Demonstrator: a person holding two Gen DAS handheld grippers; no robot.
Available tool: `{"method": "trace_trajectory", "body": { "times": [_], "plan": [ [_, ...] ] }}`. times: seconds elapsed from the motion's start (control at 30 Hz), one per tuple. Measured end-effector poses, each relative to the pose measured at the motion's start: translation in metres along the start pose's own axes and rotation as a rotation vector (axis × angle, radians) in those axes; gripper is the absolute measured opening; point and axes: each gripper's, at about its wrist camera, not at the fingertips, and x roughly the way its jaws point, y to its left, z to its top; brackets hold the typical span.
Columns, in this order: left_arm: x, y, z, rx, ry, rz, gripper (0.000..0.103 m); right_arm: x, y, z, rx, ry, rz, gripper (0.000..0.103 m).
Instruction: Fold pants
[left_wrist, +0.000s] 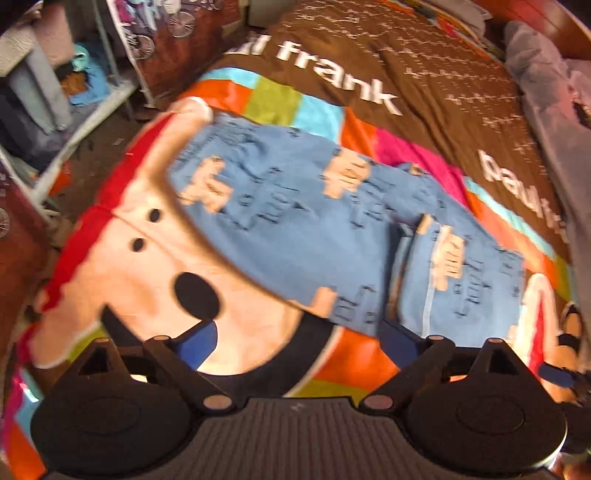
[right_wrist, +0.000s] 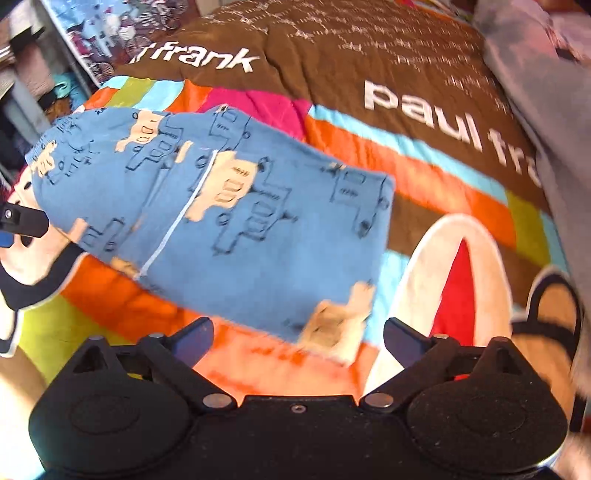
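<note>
Pants (right_wrist: 221, 199) lie folded on the bed's patterned blanket (right_wrist: 424, 177), near both left tongs (left_wrist: 299, 341) and right tongs (right_wrist: 297, 341), which gape empty; a grab could pinch blanket with cloth, or a single layer, undoing the fold

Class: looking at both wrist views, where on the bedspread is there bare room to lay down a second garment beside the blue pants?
Free: the brown lettered stretch beyond the blue pants, and the striped strip on their right. Crowded: the grey fabric at far right, and the near edge by both open grippers.
</note>
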Motion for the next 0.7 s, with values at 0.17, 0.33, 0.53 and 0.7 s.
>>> {"method": "trace_trajectory", "body": {
  "times": [0.17,0.33,0.53,0.7],
  "plan": [
    [0.002,0.03,0.012,-0.078,0.035,0.042,0.1,-0.015,0.032,0.0,0.055,0.017,0.036,0.101],
    [0.002,0.052,0.024,-0.071,-0.011,0.078,0.101,-0.014,0.052,0.015,0.014,-0.052,0.04,0.102],
    [0.008,0.069,0.038,-0.016,-0.055,0.11,0.103,-0.015,0.076,0.036,-0.088,-0.262,-0.086,0.102],
    [0.014,0.082,0.042,-0.039,-0.057,0.107,0.103,-0.005,0.09,0.047,-0.121,-0.332,-0.166,0.102]
  ]
}}
